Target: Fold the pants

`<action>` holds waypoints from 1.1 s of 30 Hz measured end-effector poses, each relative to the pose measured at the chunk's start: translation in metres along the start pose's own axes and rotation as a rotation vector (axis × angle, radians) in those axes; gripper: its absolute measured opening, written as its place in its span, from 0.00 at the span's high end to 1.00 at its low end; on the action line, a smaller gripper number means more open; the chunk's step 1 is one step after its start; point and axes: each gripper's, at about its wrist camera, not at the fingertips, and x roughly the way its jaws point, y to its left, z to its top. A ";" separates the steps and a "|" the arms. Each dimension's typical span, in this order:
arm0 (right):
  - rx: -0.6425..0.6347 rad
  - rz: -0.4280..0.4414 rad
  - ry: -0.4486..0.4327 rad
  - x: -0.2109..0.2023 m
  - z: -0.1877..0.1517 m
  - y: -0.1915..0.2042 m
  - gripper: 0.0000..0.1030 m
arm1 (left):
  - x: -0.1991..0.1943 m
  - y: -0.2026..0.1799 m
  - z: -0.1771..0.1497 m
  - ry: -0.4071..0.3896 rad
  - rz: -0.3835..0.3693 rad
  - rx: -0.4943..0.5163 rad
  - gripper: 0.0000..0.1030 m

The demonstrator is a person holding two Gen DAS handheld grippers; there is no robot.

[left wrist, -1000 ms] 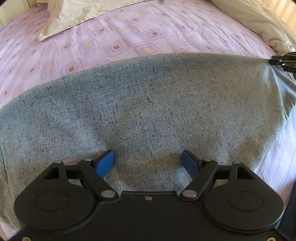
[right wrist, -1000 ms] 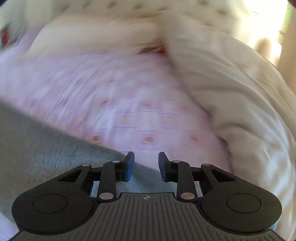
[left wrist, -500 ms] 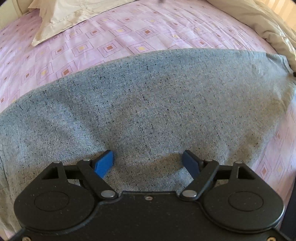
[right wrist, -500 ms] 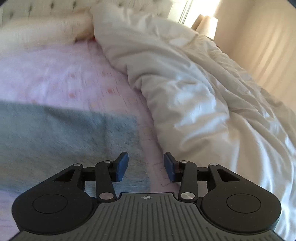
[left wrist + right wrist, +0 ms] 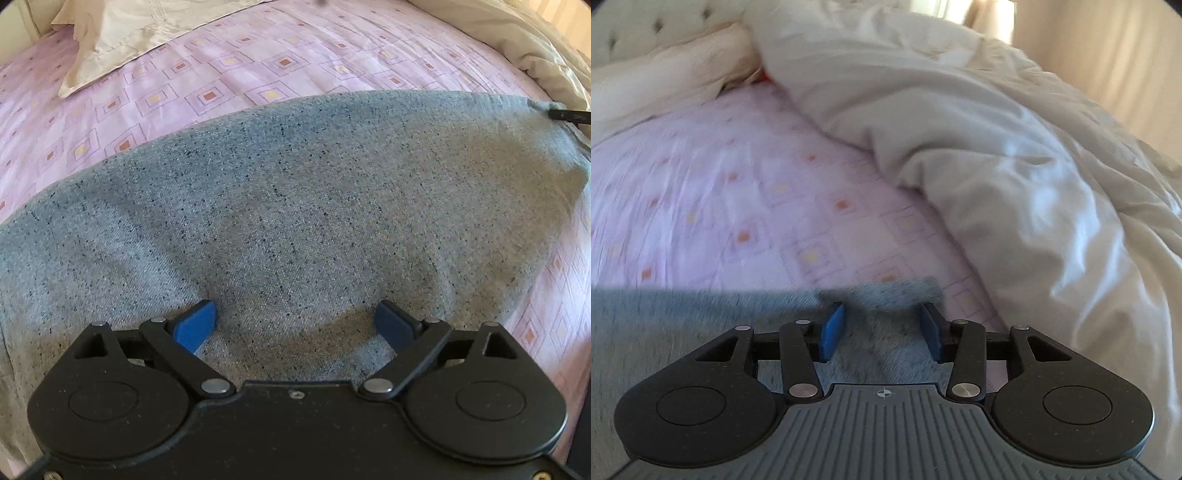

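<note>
Grey speckled pants (image 5: pixel 303 206) lie spread flat across the pink patterned bed sheet (image 5: pixel 229 74). My left gripper (image 5: pixel 295 325) is open, its blue fingers resting wide apart on the near part of the fabric. My right gripper (image 5: pixel 882 328) is open over the far right corner of the pants (image 5: pixel 897 295), with the cloth edge between its fingers. Its tip shows in the left wrist view (image 5: pixel 569 114) at that corner.
A cream pillow (image 5: pixel 140 33) lies at the back left. A rumpled white duvet (image 5: pixel 1015 158) is heaped along the right side of the bed, close to the pants corner. A tufted headboard (image 5: pixel 646 33) stands behind.
My right gripper swung away over the duvet side, then came back onto the far right pants corner and opened wider. My left gripper stayed open on the fabric.
</note>
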 end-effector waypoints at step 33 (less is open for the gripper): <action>0.768 0.304 -0.027 -0.026 -0.080 -0.087 0.88 | -0.026 -0.013 0.010 -0.007 -0.055 -0.090 0.29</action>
